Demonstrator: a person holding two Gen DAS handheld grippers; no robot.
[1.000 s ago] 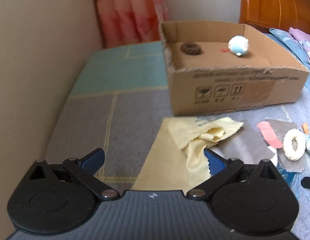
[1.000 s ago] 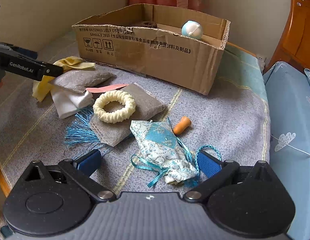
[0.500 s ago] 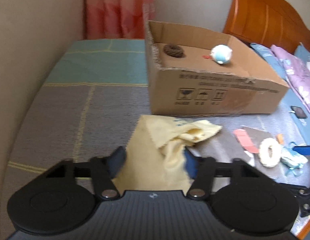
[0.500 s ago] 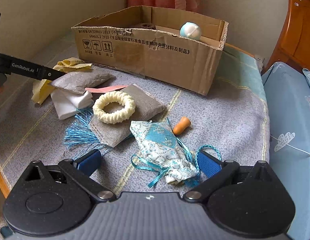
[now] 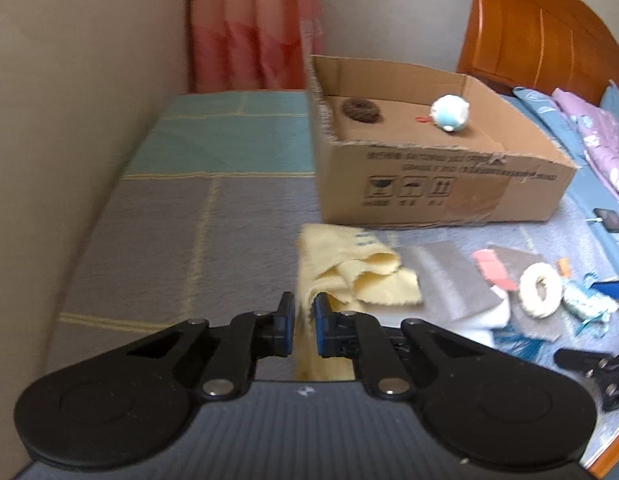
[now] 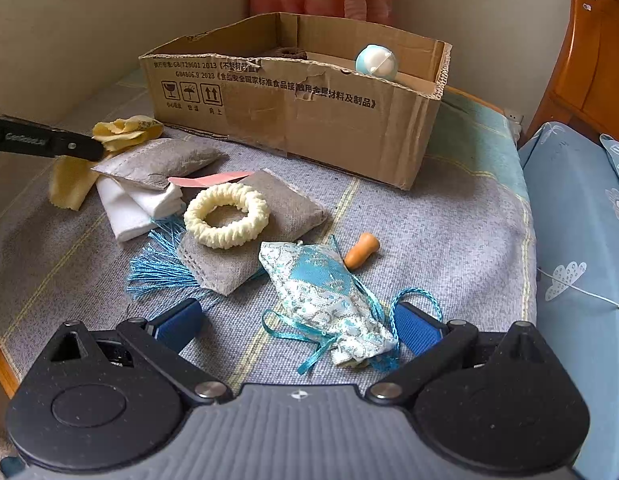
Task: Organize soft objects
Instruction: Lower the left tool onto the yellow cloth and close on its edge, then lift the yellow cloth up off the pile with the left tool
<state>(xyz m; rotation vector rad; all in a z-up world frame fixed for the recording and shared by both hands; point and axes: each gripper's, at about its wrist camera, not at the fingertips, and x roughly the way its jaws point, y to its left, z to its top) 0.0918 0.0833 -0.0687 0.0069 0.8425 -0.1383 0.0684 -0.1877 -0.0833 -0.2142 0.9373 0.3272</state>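
Observation:
My left gripper [image 5: 304, 316] is shut on the yellow cloth [image 5: 341, 268], which lies crumpled on the bedspread in front of the cardboard box [image 5: 441, 184]; the cloth also shows in the right wrist view [image 6: 125, 130]. The box [image 6: 293, 96] holds a brown scrunchie [image 5: 361, 109] and a blue-white ball [image 5: 449, 112]. My right gripper [image 6: 297, 322] is open, its fingers on either side of the blue brocade pouch [image 6: 325, 292]. A cream scrunchie [image 6: 227, 220] rests on a grey pouch [image 6: 277, 216].
Another grey pouch [image 6: 161, 162], a folded white cloth [image 6: 137, 204], a pink strip [image 6: 209, 179], a blue tassel [image 6: 161, 264] and an orange earplug [image 6: 361, 245] lie on the bedspread. A wall runs on the left. A wooden headboard [image 5: 537, 36] and bedding stand on the right.
My left gripper's jaws have closed from wide open onto the yellow cloth, and it has shifted left and back. The right gripper stays open around the brocade pouch.

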